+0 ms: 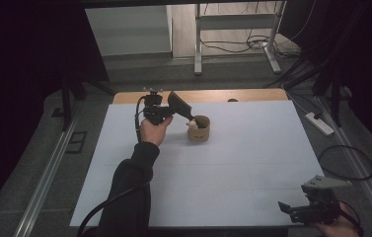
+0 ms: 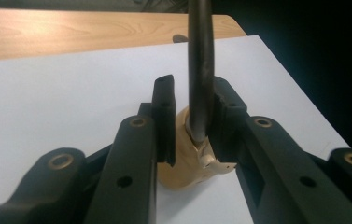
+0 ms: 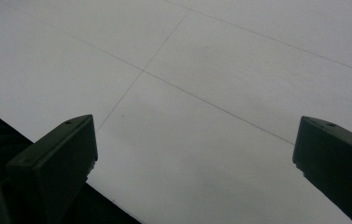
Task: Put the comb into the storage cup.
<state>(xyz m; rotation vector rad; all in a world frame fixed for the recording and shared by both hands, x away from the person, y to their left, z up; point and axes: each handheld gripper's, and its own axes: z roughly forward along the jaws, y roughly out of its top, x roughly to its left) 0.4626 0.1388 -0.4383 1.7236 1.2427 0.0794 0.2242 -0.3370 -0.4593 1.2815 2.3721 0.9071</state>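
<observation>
The left claw (image 1: 189,117) hangs over a small tan cup (image 1: 199,129) standing on the white desk (image 1: 233,163), toward the far side; in the left gripper view a dark rod (image 2: 200,70) stands between the jaws with its lower end in the cup (image 2: 185,158); it seems to lie against one jaw with a gap at the other, so the grip looks released, though the angle is poor; the right claw (image 1: 286,208) rests at the near right corner, jaws spread wide with nothing between them.
</observation>
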